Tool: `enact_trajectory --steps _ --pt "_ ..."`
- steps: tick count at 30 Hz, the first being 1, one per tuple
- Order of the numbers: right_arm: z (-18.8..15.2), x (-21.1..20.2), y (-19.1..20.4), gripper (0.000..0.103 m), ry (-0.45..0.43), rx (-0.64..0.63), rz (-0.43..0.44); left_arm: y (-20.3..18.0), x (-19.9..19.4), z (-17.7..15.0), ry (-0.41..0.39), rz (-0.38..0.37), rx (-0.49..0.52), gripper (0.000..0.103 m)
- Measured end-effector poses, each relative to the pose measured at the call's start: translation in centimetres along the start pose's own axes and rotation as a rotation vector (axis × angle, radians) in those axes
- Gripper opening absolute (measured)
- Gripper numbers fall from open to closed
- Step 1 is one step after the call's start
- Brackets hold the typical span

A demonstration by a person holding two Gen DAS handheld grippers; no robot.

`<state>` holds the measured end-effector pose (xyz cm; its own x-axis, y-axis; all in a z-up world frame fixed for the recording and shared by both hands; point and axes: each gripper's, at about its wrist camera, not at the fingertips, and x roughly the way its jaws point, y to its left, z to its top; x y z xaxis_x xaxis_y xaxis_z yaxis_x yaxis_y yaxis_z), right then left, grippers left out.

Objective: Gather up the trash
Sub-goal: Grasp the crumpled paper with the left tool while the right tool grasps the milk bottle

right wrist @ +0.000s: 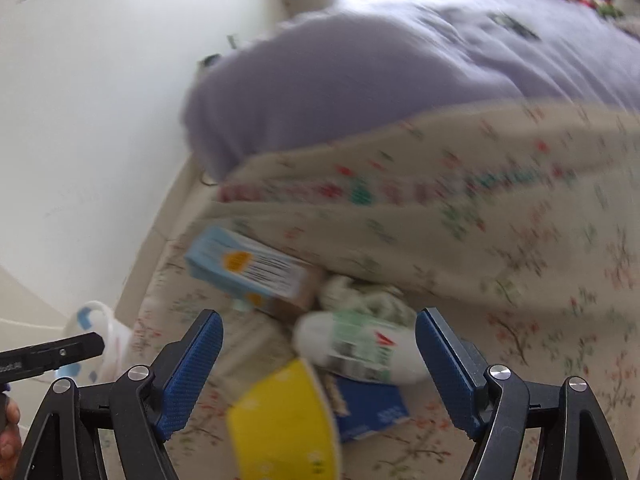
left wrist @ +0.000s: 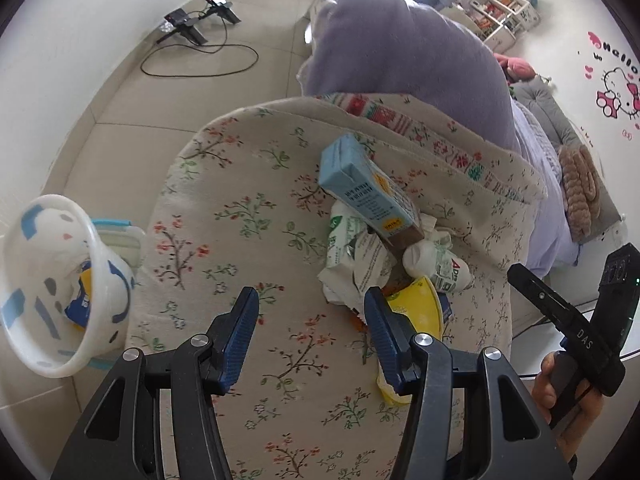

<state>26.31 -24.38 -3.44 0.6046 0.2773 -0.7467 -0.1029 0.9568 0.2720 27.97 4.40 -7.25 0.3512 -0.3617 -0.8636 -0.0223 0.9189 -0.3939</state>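
1. Left wrist view: my left gripper (left wrist: 311, 312) stood with its jaws spread, holding nothing, above the floral cover (left wrist: 240, 208).
2. The trash lay in one pile on that cover, just right of my jaws: a blue carton (left wrist: 368, 188) on top, a crumpled white wrapper (left wrist: 352, 256) under it, a small white bottle (left wrist: 436, 264) beside that, and a yellow cup (left wrist: 416, 308) touching my right finger.
3. A white bin (left wrist: 60, 280) stood on the floor to the left, off the cover, with a blue-and-yellow item inside.
4. A purple blanket (left wrist: 400, 48) lay beyond the pile.
5. Right wrist view, blurred: my right gripper (right wrist: 319, 336) also stood with jaws spread, empty.
6. Between its fingers lay the bottle (right wrist: 360, 344), the cup (right wrist: 284, 420) and a dark blue packet (right wrist: 372, 408); the carton (right wrist: 248, 268) lay just beyond.
7. The bin (right wrist: 104, 336) showed at lower left.
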Motion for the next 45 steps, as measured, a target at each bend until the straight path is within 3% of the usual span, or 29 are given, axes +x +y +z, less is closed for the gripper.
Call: enact_trajectory --steps 8,12,16,17,19,29,31,38,40,41,45 --pt "-0.4 3.6 -4.8 0.084 0.165 0.215 0.109 -3.1 5.3 0.4 0.078 0.028 0.015 0.058" --pt "-0.3 5.0 -6.8 0.084 0.208 0.324 0.099 -3.5 6.5 0.6 0.087 0.032 0.017 0.058" --pt "-0.1 6.7 -7.5 0.084 0.257 0.333 0.074 -3.4 6.7 0.7 0.065 0.02 0.012 0.057" --pt "0.1 7.1 -7.6 0.084 0.262 0.325 0.056 -3.5 6.7 0.7 0.061 0.016 0.015 0.055" --pt "0.4 7.7 -8.0 0.084 0.265 0.316 0.031 -3.7 6.8 0.7 0.062 0.016 0.036 0.029" --pt "-0.5 11.1 -9.0 0.084 0.337 0.378 0.142 -3.5 4.9 0.6 0.025 -0.054 0.038 0.018" --pt "-0.8 11.1 -8.9 0.084 0.342 0.394 0.159 -3.4 4.4 0.5 0.02 -0.066 0.041 0.011" --pt "-2.0 10.9 -7.6 0.084 0.332 0.417 0.191 -3.2 3.1 0.3 0.006 -0.091 0.051 0.009" --pt "-2.4 11.5 -7.7 0.076 0.341 0.428 0.173 -3.3 2.9 0.2 0.004 -0.098 0.05 0.009" --pt "-2.6 11.4 -7.7 0.063 0.332 0.436 0.166 -3.2 2.7 0.1 0.002 -0.101 0.05 0.009" --pt "-2.8 9.0 -8.3 0.055 0.268 0.488 0.184 -3.2 2.0 0.0 -0.008 -0.123 0.048 0.008"
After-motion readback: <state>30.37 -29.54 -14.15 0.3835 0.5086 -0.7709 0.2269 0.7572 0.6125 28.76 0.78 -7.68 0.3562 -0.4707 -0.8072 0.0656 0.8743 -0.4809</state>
